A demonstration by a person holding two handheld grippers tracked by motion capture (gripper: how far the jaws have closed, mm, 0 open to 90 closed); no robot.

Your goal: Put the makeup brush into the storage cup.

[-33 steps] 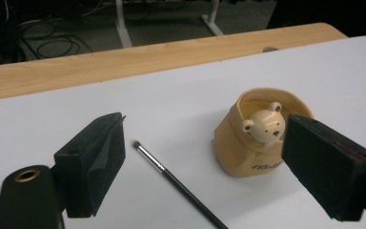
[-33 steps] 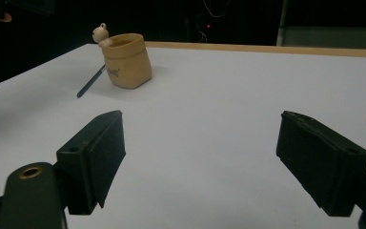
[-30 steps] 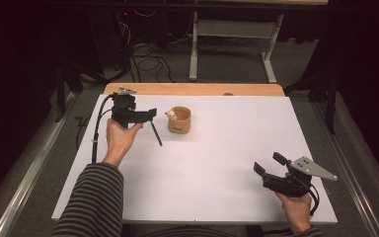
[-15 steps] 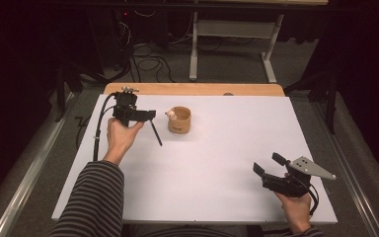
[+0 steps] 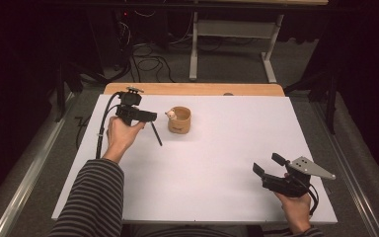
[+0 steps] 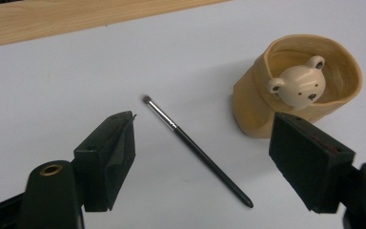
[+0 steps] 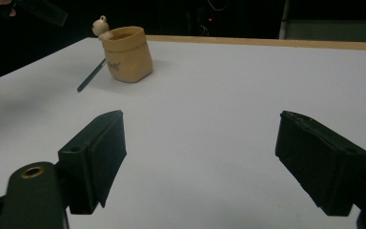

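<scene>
Brush (image 6: 196, 151): flat on white bench (image 5: 217, 168), just beside tan bear cup (image 6: 299, 90), bristle end away from the holder.
Left tongs (image 6: 214, 160): apart, hovering over the brush, straddling its handle.
Advice: lower square, close mid-handle, avoid nudging the cup.
Right tongs (image 7: 219, 160): apart, empty, near bench edge, well away.

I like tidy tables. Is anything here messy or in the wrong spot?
Just one thing: the brush lies flat on the table beside the cup with the bear head, not standing in it. Nothing looks spilled or broken. The left tool hovers open over the brush.
</scene>
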